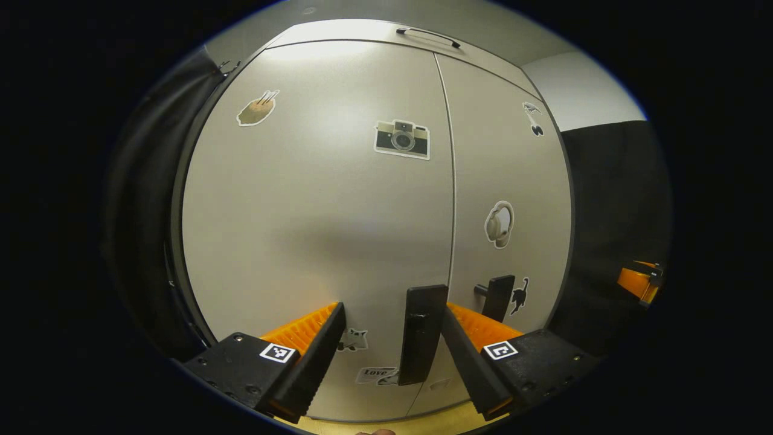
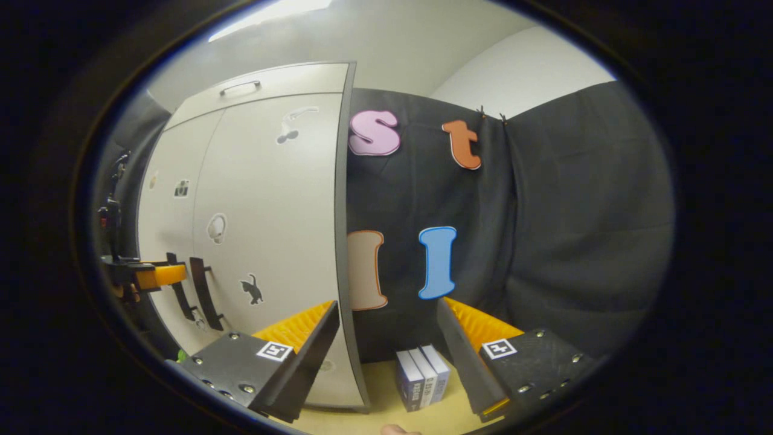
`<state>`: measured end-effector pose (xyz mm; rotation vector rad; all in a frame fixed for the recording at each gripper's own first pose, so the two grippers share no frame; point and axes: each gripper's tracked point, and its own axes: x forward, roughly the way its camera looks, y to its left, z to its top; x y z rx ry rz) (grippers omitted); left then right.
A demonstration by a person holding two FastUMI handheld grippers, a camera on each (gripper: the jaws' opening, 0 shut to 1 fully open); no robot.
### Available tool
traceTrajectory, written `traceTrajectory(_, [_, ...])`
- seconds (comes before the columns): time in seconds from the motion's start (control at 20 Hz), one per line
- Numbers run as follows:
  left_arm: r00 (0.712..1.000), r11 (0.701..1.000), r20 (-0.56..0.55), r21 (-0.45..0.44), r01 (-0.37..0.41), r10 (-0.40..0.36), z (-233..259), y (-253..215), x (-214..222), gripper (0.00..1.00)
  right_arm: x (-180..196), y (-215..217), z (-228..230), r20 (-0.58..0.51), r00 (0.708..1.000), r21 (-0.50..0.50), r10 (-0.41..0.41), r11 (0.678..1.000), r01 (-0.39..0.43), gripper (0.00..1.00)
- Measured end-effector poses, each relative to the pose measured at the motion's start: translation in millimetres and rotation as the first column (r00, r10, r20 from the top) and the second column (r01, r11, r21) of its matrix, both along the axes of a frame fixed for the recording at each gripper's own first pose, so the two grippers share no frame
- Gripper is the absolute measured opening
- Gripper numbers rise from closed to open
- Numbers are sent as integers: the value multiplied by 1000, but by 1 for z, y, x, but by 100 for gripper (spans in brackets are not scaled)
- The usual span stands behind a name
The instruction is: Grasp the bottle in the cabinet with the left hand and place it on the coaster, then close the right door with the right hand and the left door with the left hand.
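Left tongs (image 1: 389,350): wide apart, nothing gripped. The left door's black handle (image 1: 421,332) sits between the fingers, nearer the right one; can't tell from here if either pad touches it.

Right tongs (image 2: 386,353): also spread wide, empty. Hanging off to the cabinet's right side, aimed at the booth's cloth wall & the bench (image 2: 374,386).

Left door (image 1: 314,211): looks flush w/ the cabinet front, seam to the right door reads thin & even.

Right door (image 1: 507,205): looks shut too; its handle (image 1: 498,296) is just beside the left one.

Progress: I judge both door steps done or all but done; maybe a last push on the left door, then pull back.

Bottle: not spotted, & no coaster, so I can't confirm the placing from here. W/ the doors shut I assume it's out of the cabinet, prob. on the bench outside my framing.

Other tongs seen: orange body at the handles in the right gripper view (image 2: 151,275).

Writing: a sticker low on the left door reads "Love" (image 1: 377,374). Camera sticker (image 1: 402,139), headphone sticker (image 1: 499,225), cat sticker (image 1: 519,296): no text I can read.

Boxes on bench (image 2: 423,377): three upright packs by the cabinet's side; print too small to read.
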<state>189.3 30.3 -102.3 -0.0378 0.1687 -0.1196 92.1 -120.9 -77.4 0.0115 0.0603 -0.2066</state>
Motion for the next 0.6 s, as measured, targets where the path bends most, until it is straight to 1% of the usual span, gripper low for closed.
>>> traceTrajectory(0.1, [1000, 1000, -2, -5, -5, 5, 0, -1, 0, 97, -13, 8, 8, 5, 1000, 0, 14, 1000, -14, 98])
traceTrajectory(0.15, [1000, 1000, -20, -22, -16, 16, -2, 1, 0, 97, -20, 12, 14, 12, 1000, -2, 21, 1000, -21, 98])
traceTrajectory(0.2, [999, 999, -36, -40, -27, 25, -2, 1, -4, 100, -27, 15, 19, 18, 999, -8, 28, 1000, -28, 98])
traceTrajectory(0.25, [999, 998, -38, -52, -36, 34, 2, 0, -9, 99, -36, 18, 23, 23, 999, -14, 35, 999, -34, 98])
traceTrajectory(0.35, [999, 998, -8, -30, -53, 53, 17, 4, -21, 100, -53, 23, 29, 24, 999, -26, 45, 999, -45, 98])
traceTrajectory(0.4, [998, 998, -1, -18, -60, 60, 26, 6, -32, 100, -61, 26, 31, 23, 998, -29, 52, 998, -51, 98])
traceTrajectory(0.5, [997, 997, 21, -13, -74, 74, 46, 7, -58, 95, -77, 32, 38, 24, 997, -30, 67, 997, -66, 98])
traceTrajectory(0.6, [995, 995, 39, -23, -96, 97, 69, 12, -86, 96, -90, 40, 49, 29, 996, -27, 86, 996, -85, 98])
